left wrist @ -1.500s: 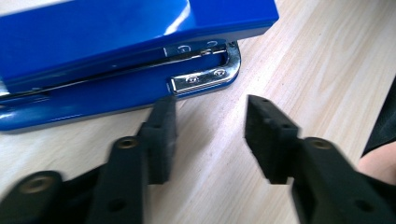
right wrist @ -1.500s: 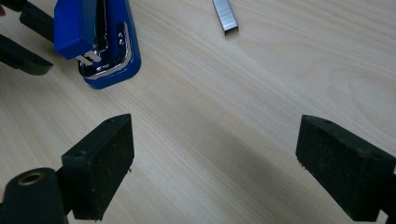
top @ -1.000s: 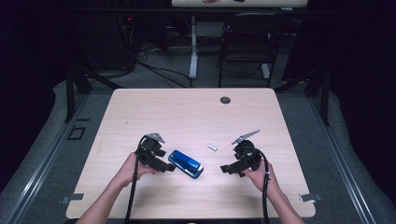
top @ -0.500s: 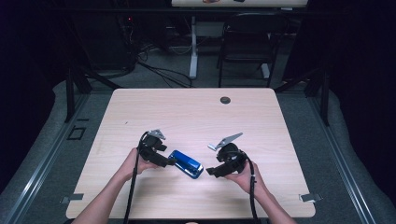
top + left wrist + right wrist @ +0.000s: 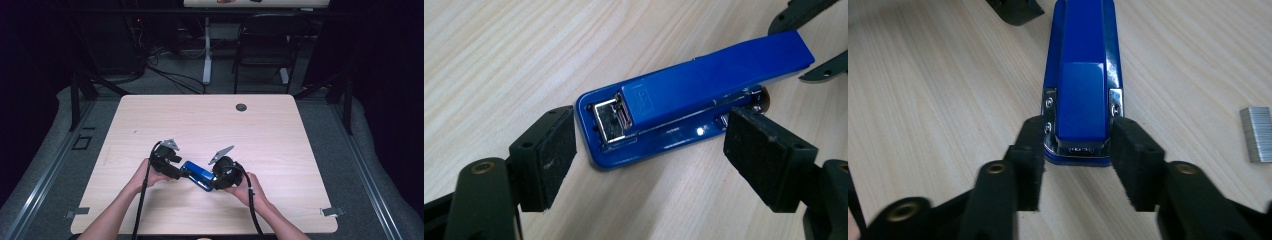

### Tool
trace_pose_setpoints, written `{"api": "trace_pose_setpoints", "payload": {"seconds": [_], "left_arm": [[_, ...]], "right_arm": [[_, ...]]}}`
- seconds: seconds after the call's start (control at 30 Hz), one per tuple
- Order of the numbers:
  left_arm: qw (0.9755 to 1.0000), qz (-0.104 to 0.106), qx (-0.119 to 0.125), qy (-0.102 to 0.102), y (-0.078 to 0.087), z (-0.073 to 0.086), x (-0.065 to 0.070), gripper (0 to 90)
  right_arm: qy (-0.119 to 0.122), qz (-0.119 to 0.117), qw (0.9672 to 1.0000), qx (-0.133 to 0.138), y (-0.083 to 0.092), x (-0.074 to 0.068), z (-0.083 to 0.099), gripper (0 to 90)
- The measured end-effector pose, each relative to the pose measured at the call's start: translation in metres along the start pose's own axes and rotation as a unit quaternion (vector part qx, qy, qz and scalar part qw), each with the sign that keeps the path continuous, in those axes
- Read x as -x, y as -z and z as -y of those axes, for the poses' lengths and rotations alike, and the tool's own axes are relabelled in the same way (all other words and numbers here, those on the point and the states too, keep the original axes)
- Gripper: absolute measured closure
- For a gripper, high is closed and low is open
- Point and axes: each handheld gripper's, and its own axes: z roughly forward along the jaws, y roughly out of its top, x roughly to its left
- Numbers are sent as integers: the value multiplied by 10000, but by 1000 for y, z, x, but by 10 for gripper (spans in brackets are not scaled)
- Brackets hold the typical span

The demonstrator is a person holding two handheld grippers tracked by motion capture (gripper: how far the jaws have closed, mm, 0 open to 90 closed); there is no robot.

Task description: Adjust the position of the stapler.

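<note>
Two tongs flank a blue metal stapler (image 5: 197, 175). Right tongs (image 5: 1077, 150) have just been closing, pads touching its hinged end (staple strip (image 5: 1257, 134) nearby). Left tongs (image 5: 651, 145) stand open around the other end.

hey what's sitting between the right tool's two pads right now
The hinge end of the blue stapler sits between the right tool's pads, as the right gripper view shows. The jaws have just been closing around it; contact isn't clear.

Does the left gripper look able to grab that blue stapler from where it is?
Probably yes. The left gripper stands open with the stapler's near end just ahead of its pads, nothing between. The right gripper, whose jaws have just been closing, flanks the far end, so that end is taken.
</note>
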Motion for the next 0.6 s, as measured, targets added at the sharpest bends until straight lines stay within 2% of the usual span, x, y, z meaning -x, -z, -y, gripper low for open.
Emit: {"api": "trace_pose_setpoints", "payload": {"seconds": [0.03,0.2,0.37,0.4,0.5,0.6], "left_arm": [[10000,21,-22,-9,-5,-1,-1,217],[9998,93,-169,-103,-14,-3,-1,224],[9995,111,-138,-250,-19,-6,1,226],[9994,166,-115,-269,-21,-7,2,210],[9992,144,-138,-337,-23,-8,3,188],[9990,204,-55,-403,-24,-8,2,179]], "right_arm": [[62,44,10000,-21,0,1,1,651],[88,-21,9999,68,0,3,2,657],[122,-117,9998,72,1,6,3,660],[154,-131,9998,77,1,6,3,660],[158,-159,9997,97,1,7,4,660],[201,-193,9995,117,2,10,5,661]]}}
